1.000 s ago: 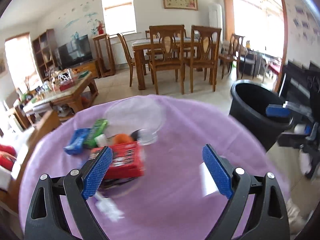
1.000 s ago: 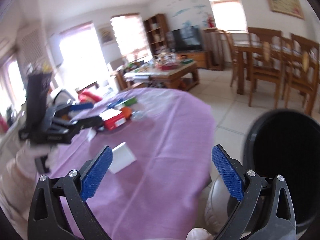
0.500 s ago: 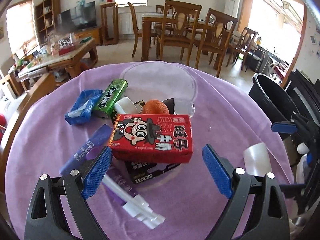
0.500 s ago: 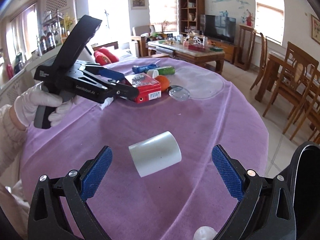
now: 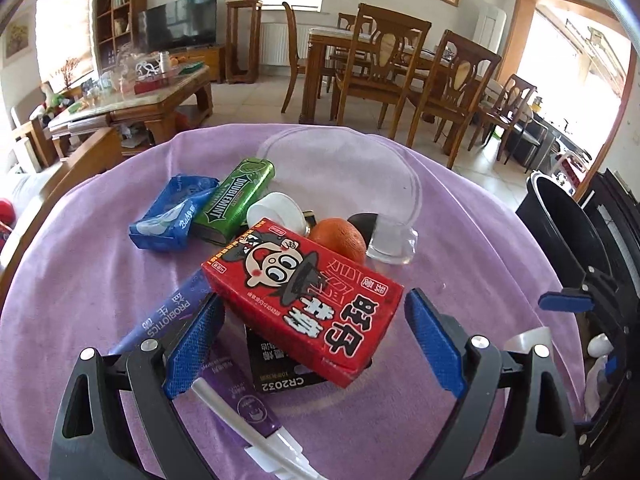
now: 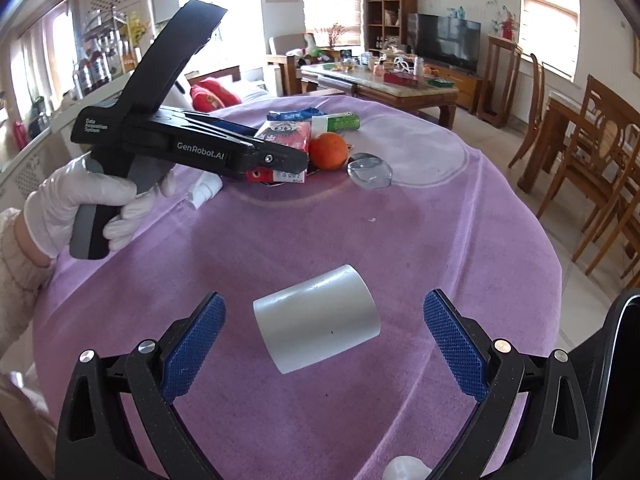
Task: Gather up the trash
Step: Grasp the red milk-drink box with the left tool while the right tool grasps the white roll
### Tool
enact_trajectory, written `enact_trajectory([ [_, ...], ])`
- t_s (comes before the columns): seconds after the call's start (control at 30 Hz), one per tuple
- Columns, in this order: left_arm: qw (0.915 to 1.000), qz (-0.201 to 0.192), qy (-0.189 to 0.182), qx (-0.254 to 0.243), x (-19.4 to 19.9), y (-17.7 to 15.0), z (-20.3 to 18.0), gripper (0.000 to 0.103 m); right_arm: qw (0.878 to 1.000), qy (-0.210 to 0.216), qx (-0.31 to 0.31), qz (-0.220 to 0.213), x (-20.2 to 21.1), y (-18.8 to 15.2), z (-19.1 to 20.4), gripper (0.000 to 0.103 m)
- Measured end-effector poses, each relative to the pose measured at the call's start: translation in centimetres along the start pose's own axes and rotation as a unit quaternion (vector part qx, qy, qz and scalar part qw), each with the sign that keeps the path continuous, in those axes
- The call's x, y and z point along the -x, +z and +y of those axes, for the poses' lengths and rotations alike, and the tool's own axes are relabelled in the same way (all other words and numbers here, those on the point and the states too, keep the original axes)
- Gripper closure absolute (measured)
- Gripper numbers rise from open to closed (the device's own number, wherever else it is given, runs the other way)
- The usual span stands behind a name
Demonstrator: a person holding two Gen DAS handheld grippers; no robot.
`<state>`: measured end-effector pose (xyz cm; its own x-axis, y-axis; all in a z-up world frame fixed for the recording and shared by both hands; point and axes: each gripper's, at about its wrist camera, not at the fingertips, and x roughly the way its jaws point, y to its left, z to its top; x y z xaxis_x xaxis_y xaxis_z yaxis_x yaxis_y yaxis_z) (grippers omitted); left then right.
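A glossy red carton [image 5: 304, 300] with a cartoon face lies tilted on top of the heap of litter, resting across a black card pack [image 5: 276, 364] and a purple sachet [image 5: 168, 316]. The left tool [image 5: 310, 344] hangs over it with its blue, cross-hatched pads spread wide to either side of the carton's near end, gripping nothing. Behind the carton sit a dimpled orange [image 5: 340, 238], a white round cap [image 5: 276, 212], a green foil gum pack [image 5: 234, 200], a crinkly blue wrapper [image 5: 174, 212] and a small clear plastic lid [image 5: 392, 242].

Nearer the edge, a smooth white cylinder [image 6: 316, 318] lies on its side, alone. The right tool [image 6: 324, 340] is held over it, its pads wide apart on either side and clear of it.

All of this rests on the round counter [image 6: 440, 240], draped in soft purple cloth. A white-gloved hand [image 6: 84, 208] grips the left tool's handle. A black bin [image 5: 560, 228] stands on the tiled floor just beside the counter.
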<state>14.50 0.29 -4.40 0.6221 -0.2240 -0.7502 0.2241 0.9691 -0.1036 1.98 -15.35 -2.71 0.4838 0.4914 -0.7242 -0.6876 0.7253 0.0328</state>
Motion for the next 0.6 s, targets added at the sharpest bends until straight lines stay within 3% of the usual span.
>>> enact_trajectory([
  [0.1, 0.9999, 0.003, 0.007, 0.007, -0.2, 0.1, 0.2, 0.012, 1.0, -0.01, 0.007, 0.012, -0.3, 0.0, 0.1, 0.016],
  [0.27, 0.9996, -0.004, 0.02, 0.02, 0.2, 0.2, -0.3, 0.012, 1.0, -0.005, 0.001, 0.019, -0.5, 0.0, -0.4, 0.02],
  [0.33, 0.9991, -0.004, 0.039, 0.017, 0.0, 0.3, -0.5, 0.012, 1.0, -0.006, -0.003, 0.026, -0.7, -0.1, -0.6, 0.035],
  [0.43, 0.9987, -0.002, 0.042, 0.03, -0.3, 0.2, -0.3, 0.014, 0.999, -0.002, -0.013, 0.029, -0.8, -0.2, -1.1, 0.044],
  [0.6, 0.9973, 0.001, 0.044, 0.059, -0.4, -0.2, 1.0, 0.035, 1.0, 0.004, -0.02, 0.023, -0.5, -0.4, -1.3, 0.048],
])
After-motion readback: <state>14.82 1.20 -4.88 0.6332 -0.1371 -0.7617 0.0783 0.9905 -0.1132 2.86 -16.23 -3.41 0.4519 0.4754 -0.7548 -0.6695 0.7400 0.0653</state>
